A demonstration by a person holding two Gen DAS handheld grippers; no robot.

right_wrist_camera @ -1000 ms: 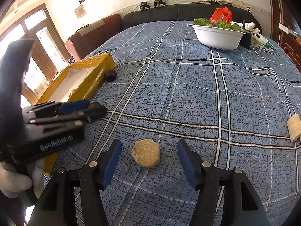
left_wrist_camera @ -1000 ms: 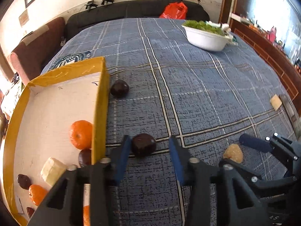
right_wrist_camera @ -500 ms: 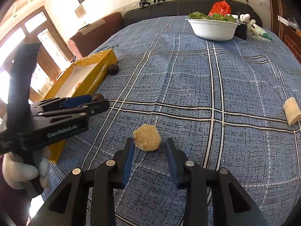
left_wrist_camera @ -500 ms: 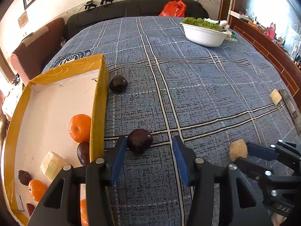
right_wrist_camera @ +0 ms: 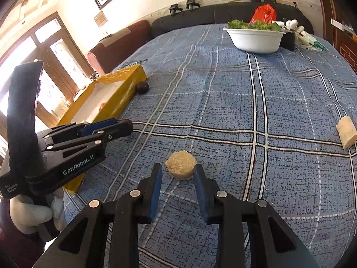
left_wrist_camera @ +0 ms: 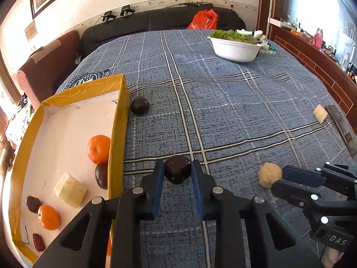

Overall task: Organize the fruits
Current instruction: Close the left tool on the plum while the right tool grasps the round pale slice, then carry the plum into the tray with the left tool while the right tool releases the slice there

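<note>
My left gripper (left_wrist_camera: 177,164) has its jaws closing on a dark plum (left_wrist_camera: 177,173), and the blue pads press both its sides, just right of the yellow box (left_wrist_camera: 116,147). My right gripper (right_wrist_camera: 177,168) has its jaws closing on a tan, rough-cut fruit piece (right_wrist_camera: 181,164) held between the pads over the blue plaid cloth. In the left wrist view that piece (left_wrist_camera: 269,174) sits at the tip of the right gripper (left_wrist_camera: 277,178). The box holds oranges (left_wrist_camera: 98,149), plums and a banana chunk (left_wrist_camera: 70,193).
A second plum (left_wrist_camera: 139,105) lies on the cloth against the box's outer wall. A pale banana piece (right_wrist_camera: 346,131) lies far right near the wooden edge. A white bowl of greens (right_wrist_camera: 254,39) stands at the back. A gloved hand (right_wrist_camera: 33,214) holds the left gripper (right_wrist_camera: 125,126).
Both pairs of jaws closed in: the left from wide around the plum to pressing it, the right from wide around the tan piece to gripping it. Both pieces now sit between the pads.
</note>
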